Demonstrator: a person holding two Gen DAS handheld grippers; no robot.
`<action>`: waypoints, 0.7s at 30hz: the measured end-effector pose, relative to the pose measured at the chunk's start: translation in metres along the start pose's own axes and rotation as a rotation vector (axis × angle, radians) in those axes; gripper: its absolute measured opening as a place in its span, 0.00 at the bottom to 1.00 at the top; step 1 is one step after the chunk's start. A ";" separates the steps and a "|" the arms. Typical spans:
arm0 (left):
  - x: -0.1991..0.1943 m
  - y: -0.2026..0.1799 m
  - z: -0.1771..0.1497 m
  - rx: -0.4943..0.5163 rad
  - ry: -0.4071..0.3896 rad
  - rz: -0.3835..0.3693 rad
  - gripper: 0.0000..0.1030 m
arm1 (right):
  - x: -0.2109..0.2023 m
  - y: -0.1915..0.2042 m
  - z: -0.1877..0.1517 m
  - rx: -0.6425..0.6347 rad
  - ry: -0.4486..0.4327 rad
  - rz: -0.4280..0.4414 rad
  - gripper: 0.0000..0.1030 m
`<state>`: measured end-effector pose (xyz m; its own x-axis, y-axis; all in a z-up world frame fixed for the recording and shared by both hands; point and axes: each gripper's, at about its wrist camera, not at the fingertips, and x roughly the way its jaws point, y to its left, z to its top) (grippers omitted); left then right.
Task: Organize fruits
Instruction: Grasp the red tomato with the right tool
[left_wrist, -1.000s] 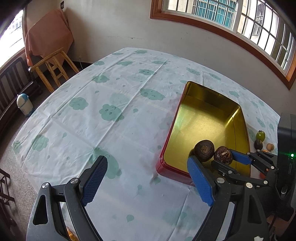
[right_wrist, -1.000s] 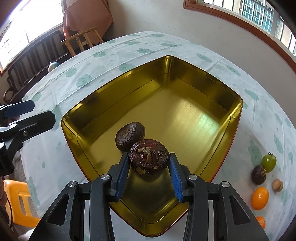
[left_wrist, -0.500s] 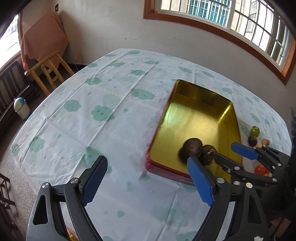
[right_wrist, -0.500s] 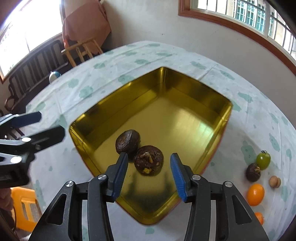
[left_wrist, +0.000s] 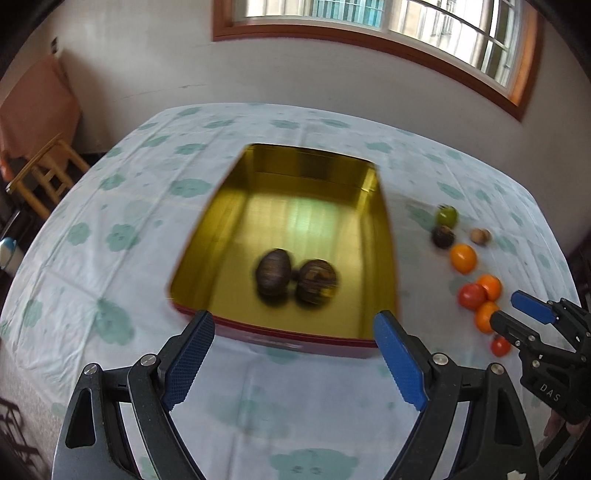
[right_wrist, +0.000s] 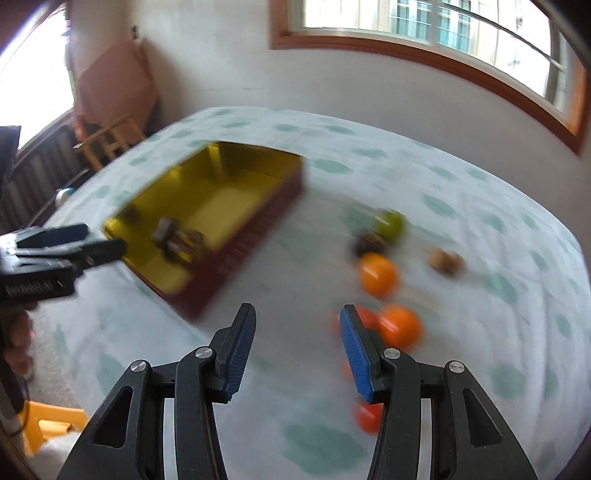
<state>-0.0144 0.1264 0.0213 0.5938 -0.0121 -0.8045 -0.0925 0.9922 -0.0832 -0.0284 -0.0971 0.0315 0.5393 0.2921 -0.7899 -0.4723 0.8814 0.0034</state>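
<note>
A gold tin tray (left_wrist: 388, 236) with red outer walls sits mid-table, and two dark brown fruits (left_wrist: 272, 272) (left_wrist: 317, 281) lie side by side in it. My left gripper (left_wrist: 293, 325) hovers wide open over the tray's near rim, holding nothing. To the tray's right lie loose fruits: a green one (left_wrist: 447, 216), a dark one (left_wrist: 442, 236), oranges (left_wrist: 463, 257) and a red tomato (left_wrist: 472, 295). My right gripper (right_wrist: 297, 317) is open and empty over bare cloth between the tray (right_wrist: 258, 218) and the oranges (right_wrist: 400, 326). Both views are motion-blurred.
A white tablecloth with green cloud prints covers the round table. A small brown nut (left_wrist: 480, 235) lies by the fruits. A wooden chair (left_wrist: 44, 173) stands far left by the wall, and a yellow stool (right_wrist: 48, 424) sits beside the table's near left edge.
The right gripper let go of the dark fruit inside the tray, pulled out and swung right toward the loose fruits. The left gripper swung right, now facing the tray.
</note>
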 end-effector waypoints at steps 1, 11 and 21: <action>0.001 -0.005 0.000 0.010 0.003 -0.005 0.83 | -0.003 -0.010 -0.008 0.016 0.010 -0.020 0.47; 0.007 -0.056 -0.014 0.119 0.032 -0.057 0.83 | -0.007 -0.056 -0.061 0.108 0.075 -0.061 0.47; 0.015 -0.078 -0.022 0.170 0.061 -0.064 0.83 | 0.014 -0.052 -0.071 0.106 0.092 -0.021 0.47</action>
<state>-0.0158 0.0459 0.0032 0.5441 -0.0780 -0.8354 0.0832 0.9958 -0.0388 -0.0461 -0.1658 -0.0232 0.4802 0.2422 -0.8431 -0.3828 0.9226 0.0470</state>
